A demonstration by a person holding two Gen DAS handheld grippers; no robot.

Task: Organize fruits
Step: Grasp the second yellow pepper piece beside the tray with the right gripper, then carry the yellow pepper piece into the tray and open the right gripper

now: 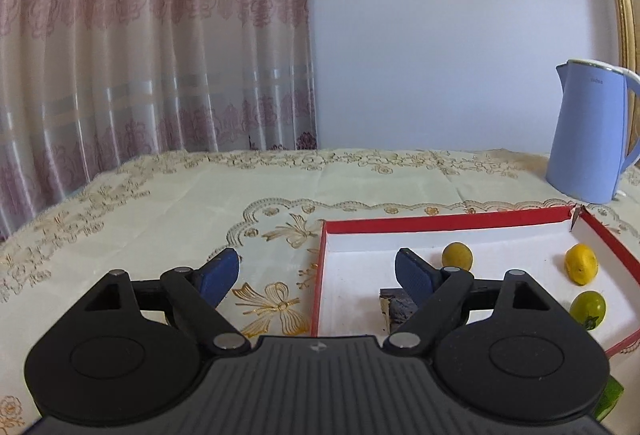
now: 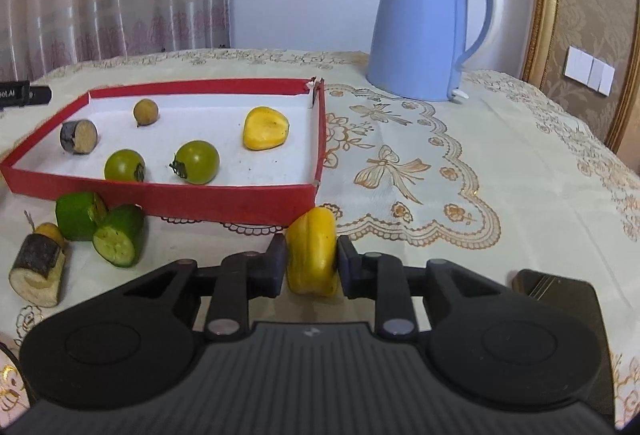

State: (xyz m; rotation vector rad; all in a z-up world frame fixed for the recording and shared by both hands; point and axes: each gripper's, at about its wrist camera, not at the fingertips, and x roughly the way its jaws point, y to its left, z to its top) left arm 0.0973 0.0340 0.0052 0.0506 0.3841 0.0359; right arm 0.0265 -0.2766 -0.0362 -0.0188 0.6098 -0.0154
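1. Right gripper: jaws clamped on a glossy yellow fruit piece, lobed and waxy, held just outside the near right corner of the red box.
2. Left gripper: jaws spread wide, holding nothing; its right finger is over the box interior.
3. Box: shallow cardboard, white inside, containing two green tomatoes, a yellow chunk, a round brownish fruit and a dark-skinned cut piece.
4. Outside the box: cut green pieces on the embroidered cream tablecloth.
5. Room: smooth blue kettle, patterned curtain, pale wall.
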